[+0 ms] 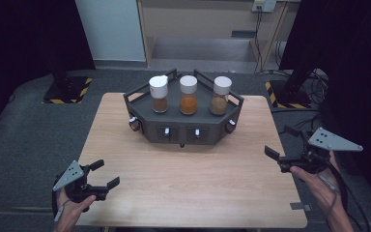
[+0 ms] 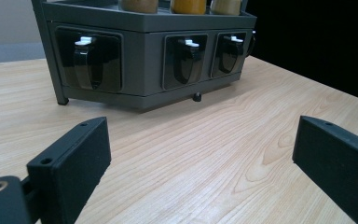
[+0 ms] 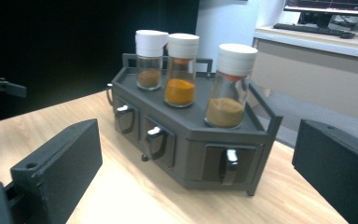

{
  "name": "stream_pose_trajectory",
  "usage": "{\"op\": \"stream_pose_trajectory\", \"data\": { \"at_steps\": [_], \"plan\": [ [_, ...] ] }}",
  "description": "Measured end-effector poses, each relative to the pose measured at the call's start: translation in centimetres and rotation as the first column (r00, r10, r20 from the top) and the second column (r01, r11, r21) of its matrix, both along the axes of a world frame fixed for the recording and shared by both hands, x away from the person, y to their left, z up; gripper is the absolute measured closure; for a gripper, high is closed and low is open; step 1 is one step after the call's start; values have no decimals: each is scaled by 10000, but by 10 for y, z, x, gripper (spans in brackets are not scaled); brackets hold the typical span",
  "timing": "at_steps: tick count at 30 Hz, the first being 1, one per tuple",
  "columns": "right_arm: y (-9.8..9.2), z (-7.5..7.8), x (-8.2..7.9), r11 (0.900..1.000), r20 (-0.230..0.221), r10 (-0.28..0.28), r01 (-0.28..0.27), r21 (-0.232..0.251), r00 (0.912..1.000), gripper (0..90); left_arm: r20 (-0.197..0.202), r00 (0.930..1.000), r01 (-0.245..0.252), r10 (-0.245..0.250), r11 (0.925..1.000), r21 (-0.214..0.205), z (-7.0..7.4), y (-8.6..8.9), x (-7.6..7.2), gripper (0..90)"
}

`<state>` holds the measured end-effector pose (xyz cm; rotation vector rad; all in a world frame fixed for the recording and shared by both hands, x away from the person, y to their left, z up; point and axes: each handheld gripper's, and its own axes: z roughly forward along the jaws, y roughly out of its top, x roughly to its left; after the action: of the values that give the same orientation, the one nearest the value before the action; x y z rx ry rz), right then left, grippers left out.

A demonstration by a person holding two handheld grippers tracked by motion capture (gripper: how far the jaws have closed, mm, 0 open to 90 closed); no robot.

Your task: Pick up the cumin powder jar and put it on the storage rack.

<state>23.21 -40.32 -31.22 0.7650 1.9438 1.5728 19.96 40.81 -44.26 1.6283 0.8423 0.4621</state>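
— From above, where were you?
— My left gripper (image 1: 100,175) and right gripper (image 1: 284,145) hovered spread and empty at the tabletop (image 1: 183,193) corners, well apart from the spice rack (image 1: 183,128).
— Your left gripper view?
— Jaws wide; rack drawers (image 2: 182,61) shut, untouched.
— The right?
— Jaws wide too; three jars (image 3: 182,70) stood upright on top. I judged nothing had begun.
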Motion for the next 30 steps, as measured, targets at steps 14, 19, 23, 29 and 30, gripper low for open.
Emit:
{"op": "stream_pose_trajectory", "data": {
  "at_steps": [14,19,23,29,30],
  "plan": [
    [12,-36,-18,9996,172,251,-249,-148,9995,18,77,10000,-34,34,10000,-75,-1,1,-1,27],
    [11,-50,-18,9998,-67,223,-223,-2,9997,19,90,10000,-17,18,10000,-46,0,1,-1,27],
    [12,-58,-19,9997,-74,215,-216,-86,9997,18,91,10000,-29,30,10000,-63,0,1,-1,27],
    [12,-70,-18,9997,-329,246,-248,-46,9992,17,112,9999,-28,29,10000,-38,0,1,-2,27],
    [13,-72,-18,9997,-337,255,-256,-30,9991,18,113,9999,-28,28,10000,-34,0,1,-2,27]
  ]
}}
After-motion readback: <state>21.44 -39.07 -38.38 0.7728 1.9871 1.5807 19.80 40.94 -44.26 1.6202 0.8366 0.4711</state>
